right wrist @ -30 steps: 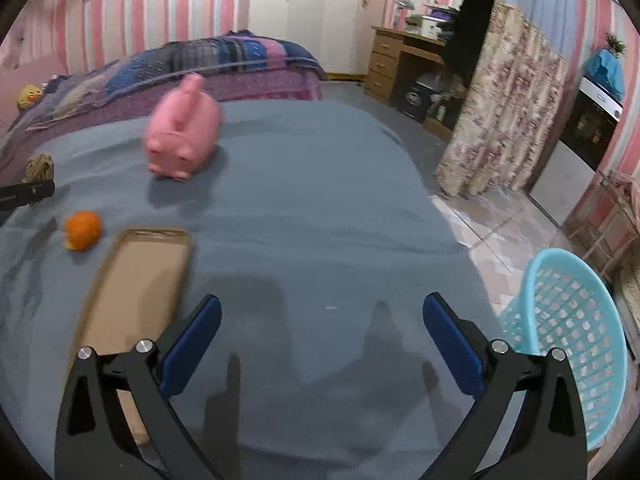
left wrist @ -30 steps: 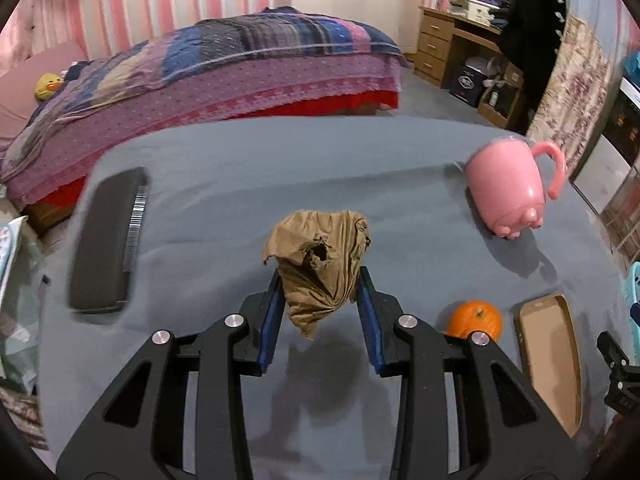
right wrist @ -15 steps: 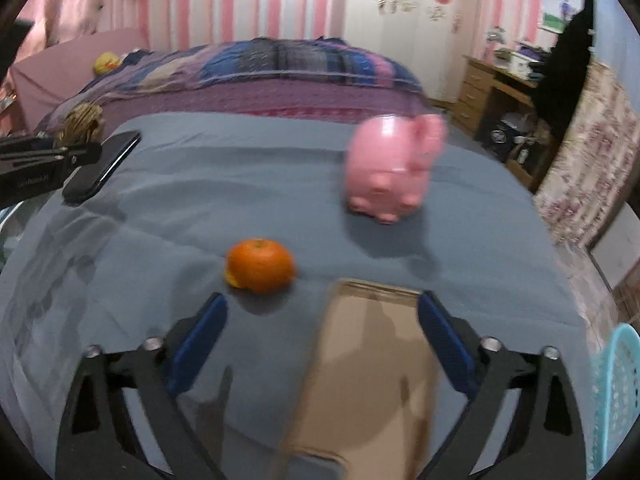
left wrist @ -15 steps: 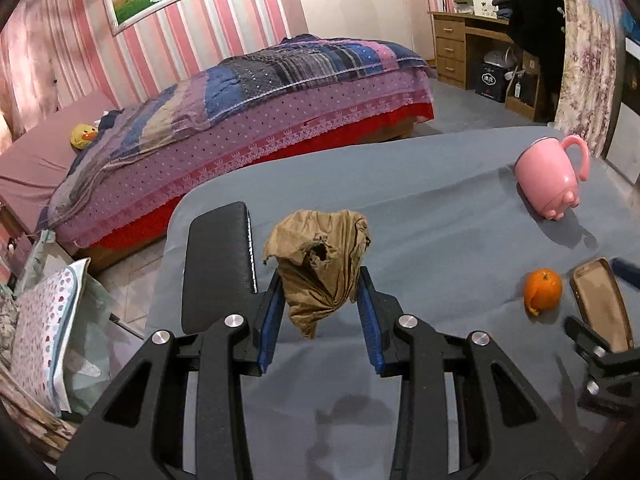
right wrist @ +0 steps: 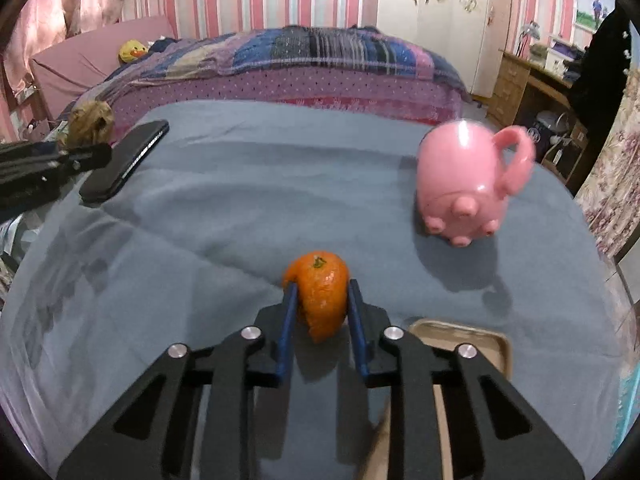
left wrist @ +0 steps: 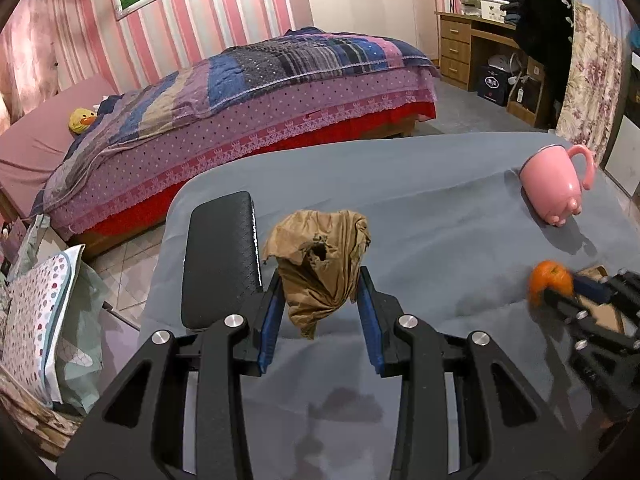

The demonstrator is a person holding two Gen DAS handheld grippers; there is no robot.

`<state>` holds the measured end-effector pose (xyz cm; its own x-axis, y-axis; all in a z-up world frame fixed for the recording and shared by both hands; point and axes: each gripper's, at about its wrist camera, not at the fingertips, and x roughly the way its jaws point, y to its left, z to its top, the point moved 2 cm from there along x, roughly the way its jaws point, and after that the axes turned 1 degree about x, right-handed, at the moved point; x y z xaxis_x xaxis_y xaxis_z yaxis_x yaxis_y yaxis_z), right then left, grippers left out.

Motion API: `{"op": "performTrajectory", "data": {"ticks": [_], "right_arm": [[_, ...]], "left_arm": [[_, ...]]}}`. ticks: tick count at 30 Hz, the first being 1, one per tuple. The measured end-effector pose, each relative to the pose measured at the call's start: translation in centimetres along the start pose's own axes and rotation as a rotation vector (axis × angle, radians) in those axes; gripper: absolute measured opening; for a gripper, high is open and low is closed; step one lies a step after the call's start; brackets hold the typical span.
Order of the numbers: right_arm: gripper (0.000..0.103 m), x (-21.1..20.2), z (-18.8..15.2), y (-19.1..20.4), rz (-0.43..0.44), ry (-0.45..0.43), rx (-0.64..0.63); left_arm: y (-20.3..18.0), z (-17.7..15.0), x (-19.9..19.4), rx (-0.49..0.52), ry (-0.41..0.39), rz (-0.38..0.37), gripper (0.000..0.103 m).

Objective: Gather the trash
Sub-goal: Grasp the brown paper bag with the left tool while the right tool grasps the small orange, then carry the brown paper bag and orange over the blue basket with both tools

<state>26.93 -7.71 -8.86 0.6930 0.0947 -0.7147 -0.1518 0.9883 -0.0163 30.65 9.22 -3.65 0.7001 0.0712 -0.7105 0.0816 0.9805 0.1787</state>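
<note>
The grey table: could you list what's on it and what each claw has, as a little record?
surface: grey cloth-covered table
left gripper: shut on crumpled brown paper, lifted
right gripper: jaws just closed on orange peel
pink pig mug: lying on its side
black case: flat, left edge
tan tray: beside right gripper

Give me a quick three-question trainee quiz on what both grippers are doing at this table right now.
1. True or false: the left gripper holds crumpled brown paper.
2. What does the right gripper squeeze? A) pink mug B) orange peel C) black case
3. Fill in: the pink mug lies on its ____.

Key: 1 true. 2 B, the orange peel; its jaws have just been closing on it. 3 side.
</note>
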Motion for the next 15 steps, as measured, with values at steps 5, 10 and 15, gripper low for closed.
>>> {"op": "performTrajectory", "data": {"ticks": [5, 10, 15], "right_arm": [[0.024, -3.4, -0.5, -3.2, -0.021, -0.057, 0.06], [0.024, -6.9, -2.2, -6.4, -0.081, -0.091, 0.089], [0.024, -10.9, -4.5, -10.4, -0.143, -0.115, 0.145]], "left_arm": [[-0.9, 0.4, 0.0, 0.01, 0.009, 0.007, 0.034], [-2.7, 0.7, -0.6, 0.038, -0.009, -0.006, 0.034], [-5.8, 1.2, -1.4, 0.082, -0.032, -0.034, 0.034]]}}
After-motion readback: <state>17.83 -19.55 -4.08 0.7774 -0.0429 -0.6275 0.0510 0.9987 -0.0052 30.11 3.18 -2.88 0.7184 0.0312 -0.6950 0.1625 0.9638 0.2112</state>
